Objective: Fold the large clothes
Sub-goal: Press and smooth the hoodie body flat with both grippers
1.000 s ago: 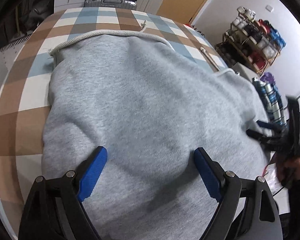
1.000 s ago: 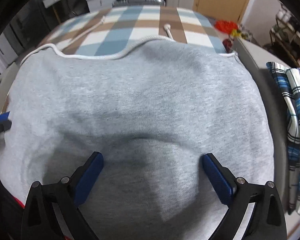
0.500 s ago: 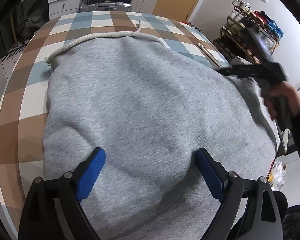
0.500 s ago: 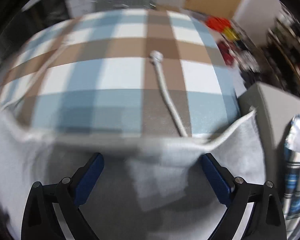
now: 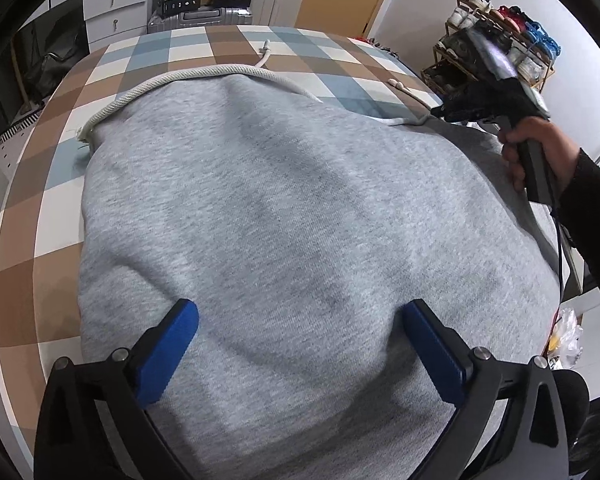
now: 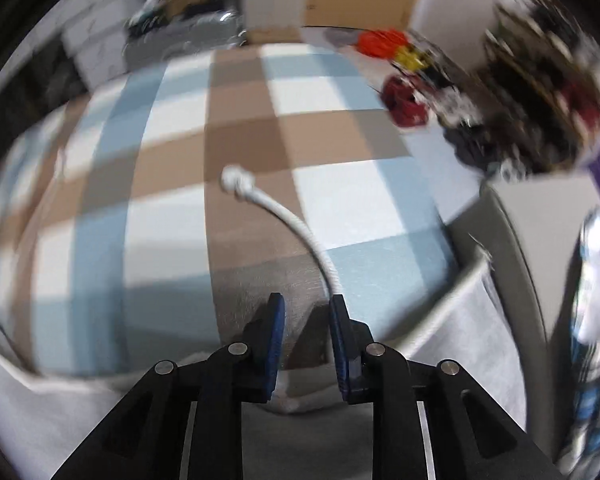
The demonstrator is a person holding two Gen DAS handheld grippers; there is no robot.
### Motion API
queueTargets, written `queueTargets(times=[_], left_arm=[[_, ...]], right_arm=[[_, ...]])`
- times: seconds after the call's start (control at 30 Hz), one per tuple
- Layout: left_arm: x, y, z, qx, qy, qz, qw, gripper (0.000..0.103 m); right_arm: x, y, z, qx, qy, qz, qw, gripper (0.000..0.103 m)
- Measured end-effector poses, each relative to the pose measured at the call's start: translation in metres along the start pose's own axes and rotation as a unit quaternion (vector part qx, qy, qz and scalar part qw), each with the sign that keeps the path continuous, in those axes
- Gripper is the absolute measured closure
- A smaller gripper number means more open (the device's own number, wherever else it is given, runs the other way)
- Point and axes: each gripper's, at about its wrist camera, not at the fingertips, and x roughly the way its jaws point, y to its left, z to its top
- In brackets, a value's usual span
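Right gripper moved to far hem, jaws just closing on grey garment edge; left gripper wide apart

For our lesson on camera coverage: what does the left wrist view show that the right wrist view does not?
Only the left wrist view shows the whole grey hoodie, the open left gripper over it, and the hand carrying the right gripper. Only the right wrist view shows the right gripper, nearly closed at the hoodie's edge. Both show the checked bedcover and the white drawstring.

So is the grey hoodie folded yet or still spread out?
Spread: the grey hoodie lies flat across the checked bed cover. No folded-over layer shows; its near end is out of view.
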Motion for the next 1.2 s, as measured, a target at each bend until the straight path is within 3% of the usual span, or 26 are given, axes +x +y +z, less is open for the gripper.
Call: queueTargets(times=[0.03, 0.07, 0.13, 0.17, 0.2, 0.27, 0.33, 0.37, 0.5, 0.53, 0.6, 0.67, 0.7, 0.77, 0.83, 0.9, 1.0, 1.1, 1.2], left_arm=[[0.000, 0.000, 0.000, 0.000, 0.000, -0.001, 1.0000, 0.003], [0.000, 0.001, 0.001, 0.000, 0.000, -0.001, 1.0000, 0.003], [0.001, 0.001, 0.002, 0.001, 0.001, -0.001, 1.0000, 0.003], [0.001, 0.001, 0.002, 0.000, 0.001, -0.001, 1.0000, 0.003], [0.001, 0.001, 0.001, 0.000, 0.000, -0.002, 1.0000, 0.003], [0.002, 0.001, 0.002, 0.004, 0.000, 0.000, 1.0000, 0.003], [0.004, 0.000, 0.002, 0.004, 0.001, 0.006, 1.0000, 0.002], [0.004, -0.001, 0.002, 0.004, 0.002, 0.010, 0.9999, 0.001], [0.005, -0.003, 0.001, 0.001, -0.002, 0.021, 0.9998, 0.001], [0.004, -0.002, 0.001, -0.001, -0.003, 0.021, 0.9998, 0.001], [-0.003, -0.002, 0.002, -0.012, -0.004, 0.032, 0.9994, 0.001], [-0.026, -0.005, 0.000, -0.029, -0.061, 0.088, 0.9938, 0.003], [-0.036, -0.008, -0.002, -0.032, -0.086, 0.080, 0.9926, 0.003], [-0.052, -0.023, -0.003, -0.021, -0.108, 0.001, 0.9939, 0.003], [-0.055, -0.046, -0.004, 0.014, -0.101, -0.043, 0.9938, 0.002], [-0.043, -0.069, -0.009, 0.054, -0.079, -0.054, 0.9939, 0.002], [-0.001, -0.086, -0.015, 0.091, -0.001, -0.012, 0.9958, 0.002], [0.008, -0.085, -0.020, 0.098, -0.011, 0.003, 0.9951, 0.001], [0.007, -0.081, -0.019, 0.092, -0.005, -0.005, 0.9957, 0.001]], right_arm=[[-0.010, -0.005, 0.000, 0.009, -0.010, 0.032, 0.999, 0.078], [-0.022, -0.005, -0.004, 0.001, -0.019, 0.056, 0.998, 0.071], [-0.052, -0.005, -0.018, -0.032, -0.045, 0.090, 0.994, 0.051], [-0.065, -0.006, -0.028, -0.049, -0.055, 0.100, 0.992, 0.034], [-0.073, -0.009, -0.033, -0.060, -0.058, 0.108, 0.991, 0.024], [-0.099, -0.011, -0.064, -0.085, -0.055, 0.147, 0.984, 0.024], [-0.112, -0.010, -0.100, -0.116, -0.015, 0.205, 0.972, 0.024], [-0.113, 0.001, -0.115, -0.130, 0.002, 0.214, 0.968, 0.025], [-0.116, 0.023, -0.173, -0.188, 0.032, 0.232, 0.954, 0.025], [-0.108, 0.031, -0.190, -0.201, 0.026, 0.200, 0.959, 0.025], [-0.094, 0.031, -0.208, -0.182, 0.018, 0.183, 0.966, 0.023], [-0.093, 0.027, -0.210, -0.157, -0.003, 0.188, 0.970, 0.022], [-0.095, 0.026, -0.212, -0.150, -0.010, 0.185, 0.971, 0.022], [-0.097, 0.027, -0.216, -0.147, -0.019, 0.177, 0.973, 0.022], [-0.105, 0.026, -0.215, -0.140, -0.017, 0.171, 0.975, 0.022], [-0.120, 0.021, -0.210, -0.119, -0.020, 0.174, 0.977, 0.023], [-0.138, 0.021, -0.209, -0.119, -0.040, 0.190, 0.974, 0.020], [-0.116, 0.033, -0.223, -0.152, -0.009, 0.135, 0.979, 0.008], [-0.101, 0.029, -0.231, -0.152, -0.032, 0.155, 0.976, 0.000]])
